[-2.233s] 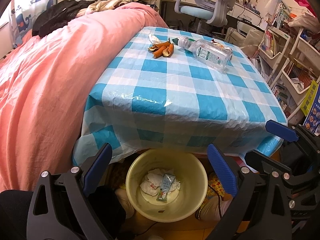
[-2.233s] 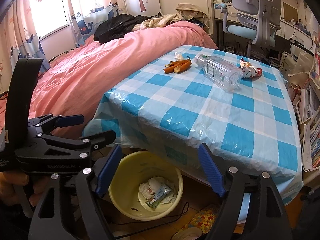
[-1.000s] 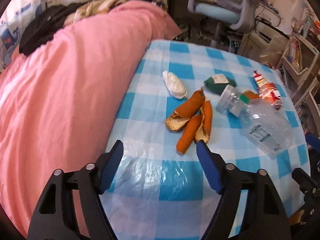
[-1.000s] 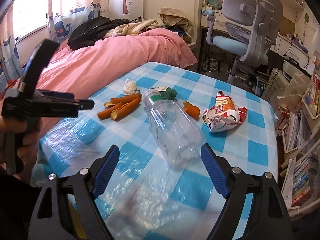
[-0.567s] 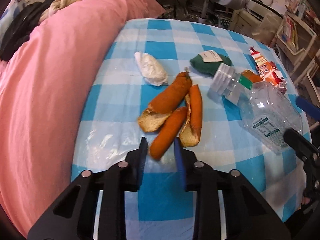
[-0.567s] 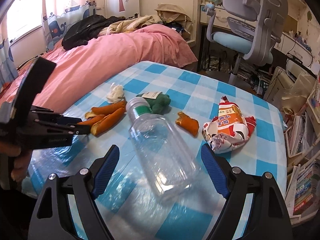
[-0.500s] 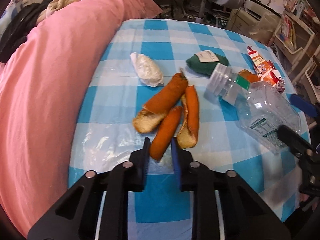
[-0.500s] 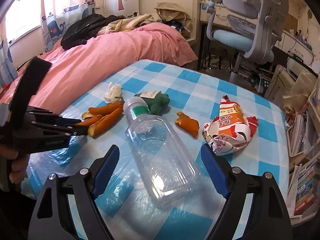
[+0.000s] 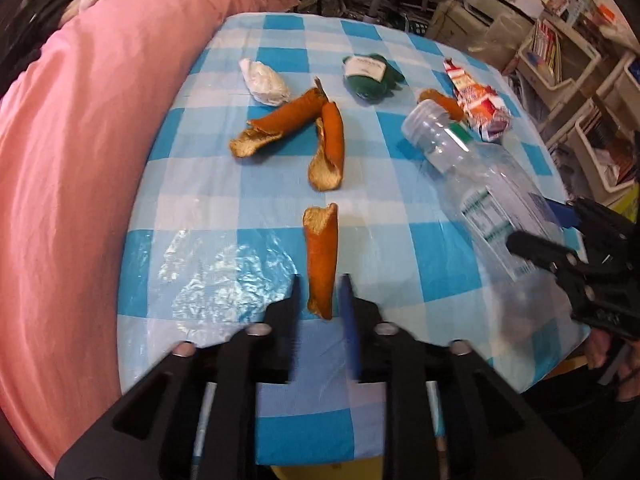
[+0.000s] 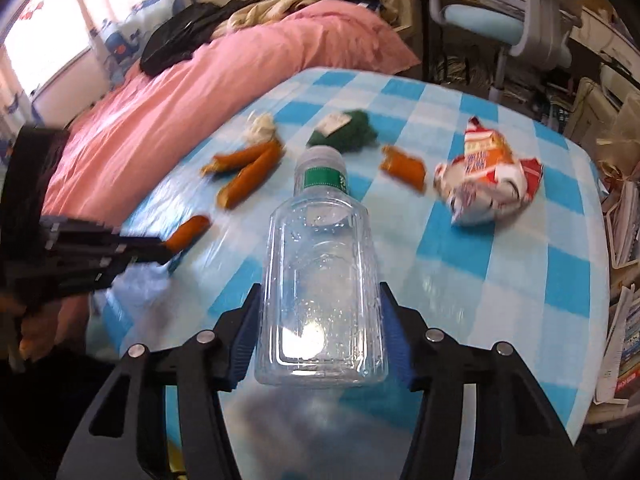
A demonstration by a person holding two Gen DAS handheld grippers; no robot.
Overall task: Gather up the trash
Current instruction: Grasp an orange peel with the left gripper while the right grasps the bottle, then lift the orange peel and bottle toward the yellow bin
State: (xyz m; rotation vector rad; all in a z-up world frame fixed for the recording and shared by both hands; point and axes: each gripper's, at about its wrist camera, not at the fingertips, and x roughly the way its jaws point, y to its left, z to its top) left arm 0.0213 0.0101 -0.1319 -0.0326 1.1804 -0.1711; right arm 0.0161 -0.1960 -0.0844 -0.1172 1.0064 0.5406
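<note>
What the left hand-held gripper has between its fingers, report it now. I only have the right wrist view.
Observer: An orange peel strip, lying lengthwise. The left hand-held gripper has just been opening; I cannot tell whether its pads touch the strip.
Operator: Check my bottle grip from that side.
Observer: The right hand-held gripper, which has just been closing, straddles the bottle beside its printed label.
Operator: Give me the remaining peels.
Observer: Two peels meet at their far tips in a V.
</note>
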